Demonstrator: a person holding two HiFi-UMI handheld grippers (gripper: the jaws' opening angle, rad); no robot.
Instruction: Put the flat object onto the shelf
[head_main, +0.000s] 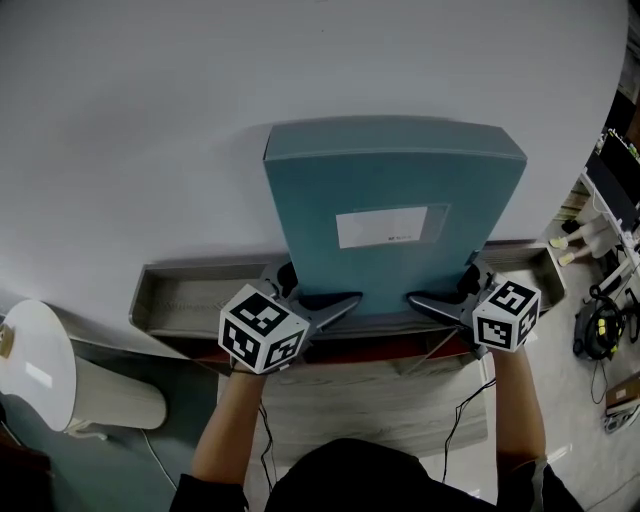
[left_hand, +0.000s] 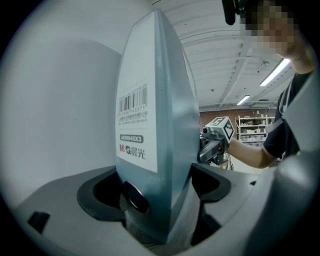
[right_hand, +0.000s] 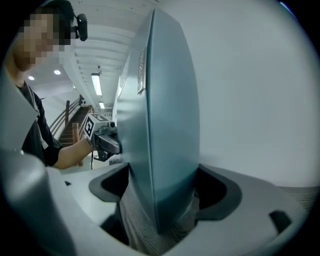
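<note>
Head view: teal file box (head_main: 395, 215) held upright, broad face with its white label (head_main: 392, 227) turned to the camera, back close to the white wall (head_main: 150, 120). Lower edge down at the grey shelf (head_main: 175, 295), a shallow trough fixed along the wall. Seated in it or hanging just above: not to be told from here. Left gripper (head_main: 322, 306) clamped on the lower left corner, right gripper (head_main: 440, 303) on the lower right, both low on the box.

Left gripper view: ribbed fingers (left_hand: 187, 215) pressed tight on either face of the box at its narrow end, below a barcode sticker (left_hand: 133, 107). No slack to be seen. Right gripper view: same story at the opposite end, fingers clenched on the box, box filling the gap between them.

Handling, as a judgement only: probably stiff board, holding its shape under the squeeze, and likely light if empty (contents not visible). Smooth coated faces, so apt to slide between the fingers unless kept firmly pinched. Tall above the grip, hence inclined to tip forward. Best held as now, at both bottom corners, then lowered level into the trough and leaned back on the wall before letting go.
</note>
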